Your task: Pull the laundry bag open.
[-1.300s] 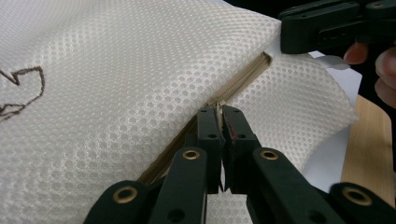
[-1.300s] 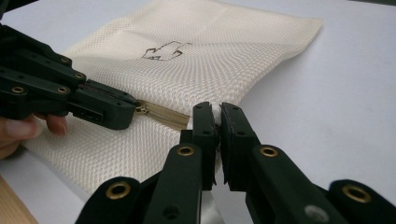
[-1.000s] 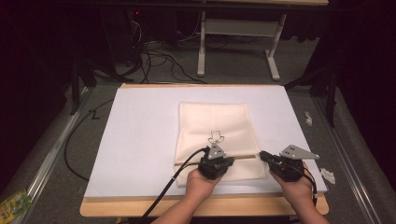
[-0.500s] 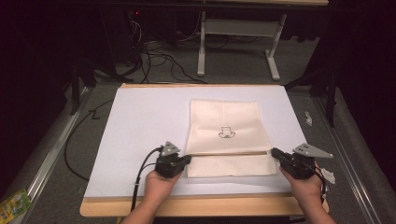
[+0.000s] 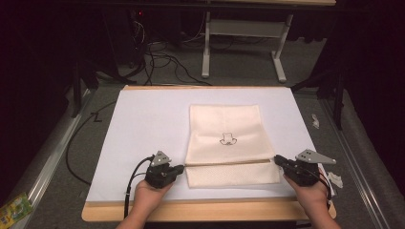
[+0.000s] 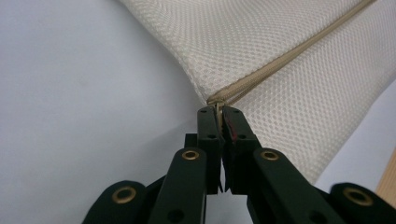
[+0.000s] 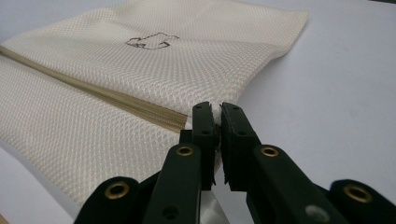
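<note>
A cream mesh bag (image 5: 224,129) with a small black drawing lies flat on the white mat (image 5: 143,124). A zipper (image 5: 224,163) runs across its near part and looks closed along its length. My left gripper (image 5: 183,167) sits at the bag's left edge, shut on the zipper pull (image 6: 217,108) at the zipper's end (image 6: 218,112). At the bag's right edge my right gripper (image 5: 277,160) is shut on the fabric beside the other zipper end (image 7: 215,109). The bag (image 7: 163,70) stretches away from it, and the zipper (image 7: 93,91) runs off to the left.
The mat covers a wooden table whose front edge (image 5: 205,210) lies just below my hands. A cable (image 5: 131,181) trails from the left gripper. White scraps (image 5: 334,179) lie by the right hand. Table legs and floor cables stand beyond the far edge.
My left gripper has travelled left along the zipper, from the bag's middle to its left edge. The right gripper has stayed at the right edge. The bag shifted slightly.
</note>
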Demonstrator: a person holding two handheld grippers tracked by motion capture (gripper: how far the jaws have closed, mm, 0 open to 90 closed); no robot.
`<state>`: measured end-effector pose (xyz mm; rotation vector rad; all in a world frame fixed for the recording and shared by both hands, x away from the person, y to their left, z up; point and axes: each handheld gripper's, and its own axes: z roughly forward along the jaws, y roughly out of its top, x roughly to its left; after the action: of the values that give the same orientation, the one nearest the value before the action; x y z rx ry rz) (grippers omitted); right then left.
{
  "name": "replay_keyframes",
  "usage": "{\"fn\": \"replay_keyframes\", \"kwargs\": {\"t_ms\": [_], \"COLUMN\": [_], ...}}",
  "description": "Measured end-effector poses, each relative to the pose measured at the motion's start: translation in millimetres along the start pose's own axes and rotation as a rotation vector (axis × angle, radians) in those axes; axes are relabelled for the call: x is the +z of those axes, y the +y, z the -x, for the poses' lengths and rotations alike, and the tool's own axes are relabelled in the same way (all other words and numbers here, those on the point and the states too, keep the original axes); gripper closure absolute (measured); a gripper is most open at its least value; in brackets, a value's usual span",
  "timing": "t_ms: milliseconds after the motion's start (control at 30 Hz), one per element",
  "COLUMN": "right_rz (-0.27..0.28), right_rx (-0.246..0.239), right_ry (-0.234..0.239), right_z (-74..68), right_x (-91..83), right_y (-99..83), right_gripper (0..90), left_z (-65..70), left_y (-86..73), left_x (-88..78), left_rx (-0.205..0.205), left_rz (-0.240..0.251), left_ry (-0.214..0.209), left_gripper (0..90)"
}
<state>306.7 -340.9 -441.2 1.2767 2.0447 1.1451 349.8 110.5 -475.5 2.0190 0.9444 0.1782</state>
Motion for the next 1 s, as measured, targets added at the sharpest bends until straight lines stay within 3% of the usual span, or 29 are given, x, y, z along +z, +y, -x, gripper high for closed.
{"fn": "replay_keyframes", "kwargs": {"t_ms": [100, 233, 300, 400, 433, 500, 567, 600, 633, 700, 800, 900, 1000], "right_rz": [-0.004, -0.008, -0.008, 0.000, 0.011, 0.019, 0.036, 0.036, 0.037, 0.041, 0.050, 0.074, 0.084], "right_rx": [0.005, 0.009, 0.009, 0.024, 0.031, 0.029, 0.043, 0.043, 0.062, 0.077, 0.099, 0.124, 0.144], "right_ry": [-0.002, 0.003, 0.017, 0.033, 0.032, 0.031, 0.019, 0.019, 0.005, -0.001, -0.044, -0.115, -0.132], "right_z": [-0.3, -0.5, 1.3, 2.7, 3.0, 3.5, 7.0, 7.0, 13.3, 16.5, 26.8, 43.1, 49.6], "right_x": [0.2, 0.5, 1.6, 1.1, -0.6, -1.5, -5.5, -5.5, -7.6, -8.8, -13.3, -21.6, -25.5], "right_y": [-2.0, -4.5, -5.3, -4.9, -4.1, -3.7, -2.6, -2.6, -2.3, -2.6, -4.8, -10.2, -12.8], "right_gripper": [85.3, 82.1, 77.0, 72.2, 67.7, 65.1, 58.1, 58.1, 53.3, 51.0, 39.3, 29.7, 27.8], "left_z": [-0.4, -2.0, -4.9, -5.8, -5.9, -5.9, -7.6, -7.6, -11.7, -14.1, -24.5, -43.3, -48.7], "left_y": [-0.1, 0.3, 2.9, 4.4, 5.7, 6.0, 7.3, 7.3, 8.6, 9.0, 10.3, 6.4, 2.8], "left_x": [0.1, -2.1, -7.0, -10.9, -14.4, -15.0, -19.0, -19.0, -22.8, -25.4, -37.7, -58.2, -63.5], "left_rx": [0.000, 0.018, -0.002, 0.006, 0.037, 0.047, 0.079, 0.079, 0.072, 0.062, 0.040, -0.035, -0.046], "left_rz": [0.004, 0.019, 0.059, 0.089, 0.102, 0.107, 0.131, 0.131, 0.148, 0.160, 0.196, 0.250, 0.252], "left_ry": [-0.009, -0.010, -0.007, 0.000, 0.032, 0.039, 0.101, 0.101, 0.131, 0.147, 0.199, 0.226, 0.258], "left_gripper": [86.9, 79.0, 73.7, 68.9, 62.6, 59.8, 51.1, 48.6, 46.5, 44.5, 39.7, 33.0, 29.3]}}
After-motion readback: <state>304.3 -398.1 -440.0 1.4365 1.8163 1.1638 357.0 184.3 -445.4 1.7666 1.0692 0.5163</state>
